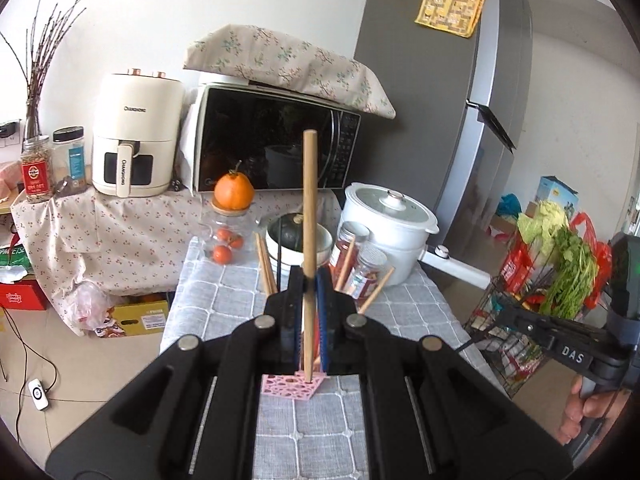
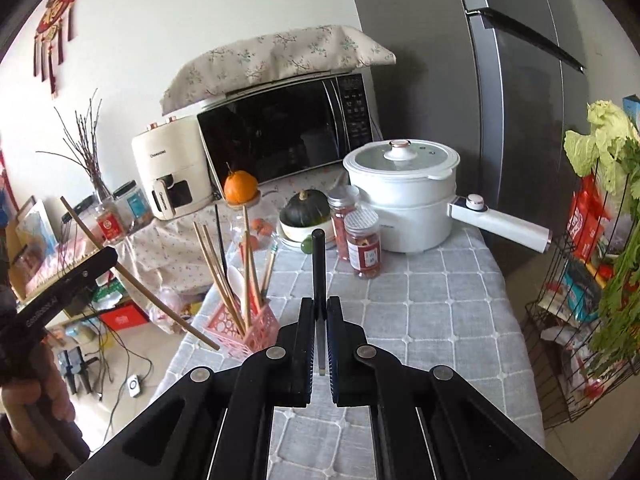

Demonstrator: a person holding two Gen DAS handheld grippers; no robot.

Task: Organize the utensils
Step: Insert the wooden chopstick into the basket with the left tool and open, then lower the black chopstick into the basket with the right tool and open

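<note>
My left gripper [image 1: 309,280] is shut on a wooden chopstick [image 1: 309,208] held upright, its lower tip just above the pink perforated holder [image 1: 298,387]. The right wrist view shows that gripper [image 2: 86,270] left of the holder [image 2: 244,330], with the chopstick [image 2: 160,306] slanting down beside it. The holder stands on the grey quilted tablecloth [image 2: 420,320] and contains several wooden chopsticks [image 2: 218,270] and a white spoon [image 2: 236,278]. My right gripper [image 2: 320,304] is shut on a black chopstick [image 2: 319,268], pointing up and forward.
At the back of the table stand a white electric pot [image 2: 404,192] with a long handle [image 2: 504,228], two red-filled jars [image 2: 362,246], a squash in a bowl [image 2: 306,210] and an orange on a glass jar [image 2: 240,188]. A wire rack of vegetables [image 2: 592,260] stands right.
</note>
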